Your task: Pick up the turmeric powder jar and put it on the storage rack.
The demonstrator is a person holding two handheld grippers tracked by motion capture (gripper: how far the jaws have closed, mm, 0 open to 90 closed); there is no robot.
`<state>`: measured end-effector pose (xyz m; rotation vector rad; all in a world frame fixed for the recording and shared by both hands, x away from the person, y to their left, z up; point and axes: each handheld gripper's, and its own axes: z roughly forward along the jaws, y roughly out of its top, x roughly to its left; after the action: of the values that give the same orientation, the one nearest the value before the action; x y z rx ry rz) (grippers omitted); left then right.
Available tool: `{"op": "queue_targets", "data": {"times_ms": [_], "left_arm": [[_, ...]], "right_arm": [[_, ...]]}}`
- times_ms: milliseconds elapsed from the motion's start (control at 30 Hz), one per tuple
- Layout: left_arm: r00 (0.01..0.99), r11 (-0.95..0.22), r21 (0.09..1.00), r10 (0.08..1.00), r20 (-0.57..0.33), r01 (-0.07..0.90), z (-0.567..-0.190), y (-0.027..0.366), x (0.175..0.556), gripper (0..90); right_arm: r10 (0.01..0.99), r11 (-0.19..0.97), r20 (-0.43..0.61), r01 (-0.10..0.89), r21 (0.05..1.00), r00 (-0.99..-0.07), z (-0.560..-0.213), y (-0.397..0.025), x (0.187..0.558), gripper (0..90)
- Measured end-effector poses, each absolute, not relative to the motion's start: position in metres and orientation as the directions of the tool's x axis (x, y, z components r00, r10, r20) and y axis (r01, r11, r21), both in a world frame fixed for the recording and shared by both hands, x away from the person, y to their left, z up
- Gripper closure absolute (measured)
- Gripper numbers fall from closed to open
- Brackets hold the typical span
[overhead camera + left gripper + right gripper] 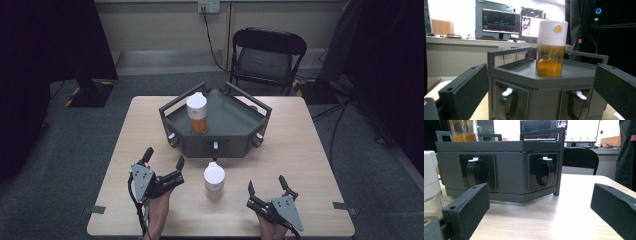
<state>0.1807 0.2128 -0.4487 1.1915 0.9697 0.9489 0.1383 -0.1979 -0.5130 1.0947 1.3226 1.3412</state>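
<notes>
A dark grey hexagonal rack with railings stands at the table's far middle. On its top sits a clear jar of orange powder with a white cap, seen close as the jar in the left gripper view. A second white-capped jar stands on the table in front of the rack, between my grippers; its edge shows at the left of the right gripper view. My left gripper is open, left of that jar. My right gripper is open, to its right. Both hold nothing.
The rack's front faces carry latch-like handles in recesses. A black folding chair stands behind the table. Cables run on the floor at the right. Monitors on a desk show behind the rack in the gripper views.
</notes>
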Motion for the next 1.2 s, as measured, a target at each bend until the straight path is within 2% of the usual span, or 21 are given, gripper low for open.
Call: {"op": "queue_targets", "data": {"times_ms": [333, 1200], "left_arm": [[0.29, 0.121, 0.991, 0.952, -0.1, -0.057, -0.464, 0.213, 0.171, 0.0], [0.258, 0.045, 0.998, 0.966, -0.034, -0.035, -0.505, 0.203, 0.151, 0.1]], "right_arm": [[0.985, 0.008, -0.012, -0.026, 1.0, -0.174, -0.513, -0.198, 0.138, 0.9], [0.985, 0.008, -0.012, -0.026, 1.0, -0.172, -0.513, -0.197, 0.138, 0.9]]}}
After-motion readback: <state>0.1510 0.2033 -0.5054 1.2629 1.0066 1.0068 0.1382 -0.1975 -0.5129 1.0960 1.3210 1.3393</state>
